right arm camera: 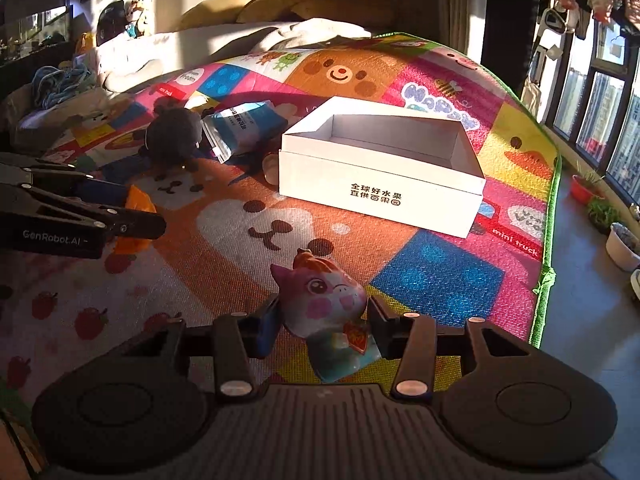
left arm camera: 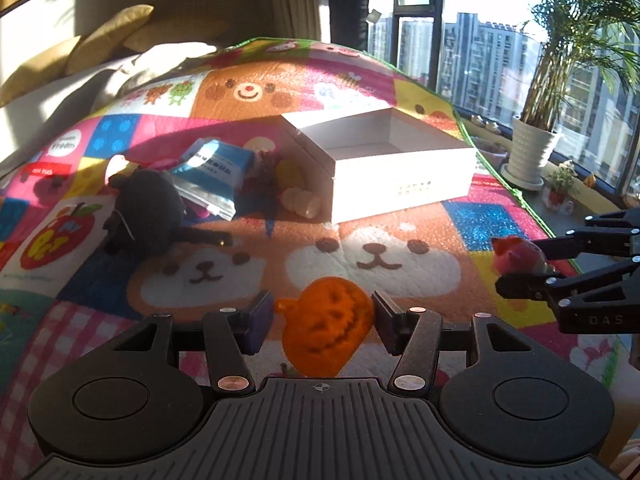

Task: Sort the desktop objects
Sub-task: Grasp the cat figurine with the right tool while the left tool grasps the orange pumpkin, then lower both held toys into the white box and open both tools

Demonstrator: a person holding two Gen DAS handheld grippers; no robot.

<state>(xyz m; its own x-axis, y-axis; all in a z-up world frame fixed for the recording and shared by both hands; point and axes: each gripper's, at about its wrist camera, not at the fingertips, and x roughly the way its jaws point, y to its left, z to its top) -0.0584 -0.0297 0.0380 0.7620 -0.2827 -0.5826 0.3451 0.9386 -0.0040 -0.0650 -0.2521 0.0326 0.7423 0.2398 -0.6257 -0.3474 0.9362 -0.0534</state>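
While left gripper (left arm camera: 323,322) clamps pumpkin (left arm camera: 328,324), right gripper (right arm camera: 324,326) clasps figurine (right arm camera: 326,308)

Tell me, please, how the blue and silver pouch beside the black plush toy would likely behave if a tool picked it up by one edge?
The pouch looks thin and creased, so it would probably sag. Its glossy film may be slippery. It lies flat, so rolling seems unlikely.

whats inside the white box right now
The white box shows only bare white walls and floor where visible. Its near wall hides the front strip of the floor in both views, so something small and flat there cannot be ruled out.
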